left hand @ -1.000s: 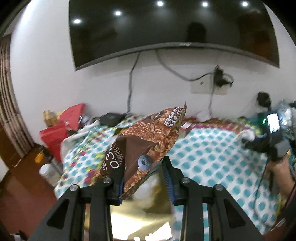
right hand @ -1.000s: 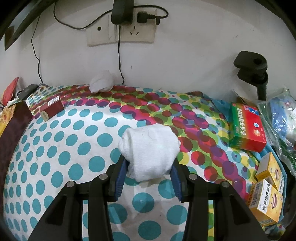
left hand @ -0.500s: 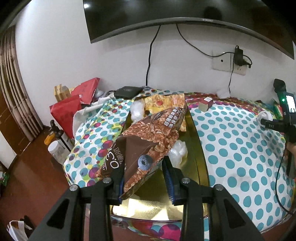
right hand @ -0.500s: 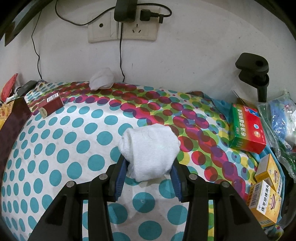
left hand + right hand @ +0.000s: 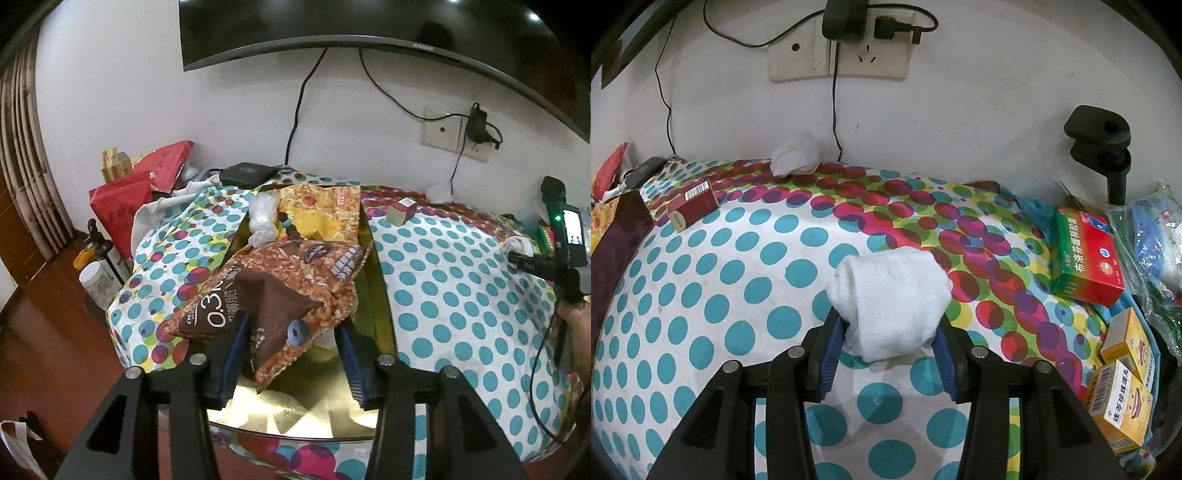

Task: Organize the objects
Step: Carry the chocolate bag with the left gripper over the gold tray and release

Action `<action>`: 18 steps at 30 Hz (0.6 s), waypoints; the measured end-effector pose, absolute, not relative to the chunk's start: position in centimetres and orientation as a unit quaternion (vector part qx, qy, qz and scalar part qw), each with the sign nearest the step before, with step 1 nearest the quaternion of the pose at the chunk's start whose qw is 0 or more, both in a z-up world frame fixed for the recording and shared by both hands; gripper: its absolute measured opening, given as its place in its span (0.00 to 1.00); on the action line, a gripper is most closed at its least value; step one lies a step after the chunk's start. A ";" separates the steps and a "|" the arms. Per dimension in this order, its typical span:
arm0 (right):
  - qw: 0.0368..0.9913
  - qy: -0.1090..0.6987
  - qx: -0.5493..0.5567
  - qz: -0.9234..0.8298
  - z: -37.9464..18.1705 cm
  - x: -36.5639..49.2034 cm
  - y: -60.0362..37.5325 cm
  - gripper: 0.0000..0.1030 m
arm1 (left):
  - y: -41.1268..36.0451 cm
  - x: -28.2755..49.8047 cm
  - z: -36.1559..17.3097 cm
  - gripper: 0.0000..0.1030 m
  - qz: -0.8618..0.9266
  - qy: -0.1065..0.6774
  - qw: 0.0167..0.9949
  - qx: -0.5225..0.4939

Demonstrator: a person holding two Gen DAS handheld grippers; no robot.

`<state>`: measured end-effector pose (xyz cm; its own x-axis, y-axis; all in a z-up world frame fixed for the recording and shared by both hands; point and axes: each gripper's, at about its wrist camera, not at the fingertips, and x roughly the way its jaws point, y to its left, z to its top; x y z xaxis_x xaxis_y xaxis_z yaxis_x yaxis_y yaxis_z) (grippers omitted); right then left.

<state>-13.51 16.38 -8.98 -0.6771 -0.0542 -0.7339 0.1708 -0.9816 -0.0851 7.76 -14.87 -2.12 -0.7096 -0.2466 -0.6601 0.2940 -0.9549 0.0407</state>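
Where the gold tray (image 5: 373,266) sits on the dotted surface (image 5: 443,273), it holds a yellow snack bag (image 5: 325,210) and the brown snack bag (image 5: 291,280). Left gripper (image 5: 291,354) jaws are opening, brown bag between them. Right gripper (image 5: 886,354) jaws squeeze a rolled white towel (image 5: 894,295).

Both the left gripper (image 5: 291,350) and the right gripper (image 5: 888,354) are matte black, angular frames with triangular cut-outs, round silver screw heads along the finger arms and ribbed blue pads (image 5: 831,354) lining the jaws, while a black cable trails beside the bare hand (image 5: 576,339).
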 end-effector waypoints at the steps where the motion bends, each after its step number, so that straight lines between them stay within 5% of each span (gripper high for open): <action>1: 0.061 0.073 0.398 -0.912 -9.0 -13.5 16.4 0.43 | -14.8 7.9 -2.0 0.47 -0.926 0.036 0.138 0.349; 18: 0.061 0.075 0.399 -0.912 -8.8 -13.6 16.4 0.43 | -15.4 9.5 -0.6 0.52 -0.931 0.075 0.125 0.335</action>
<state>-13.57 16.42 -8.81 -0.6739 -0.0516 -0.7370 0.1712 -0.9813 -0.0879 9.47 -15.38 -0.63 -0.7438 -0.1817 -0.6432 0.2824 -0.9577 -0.0559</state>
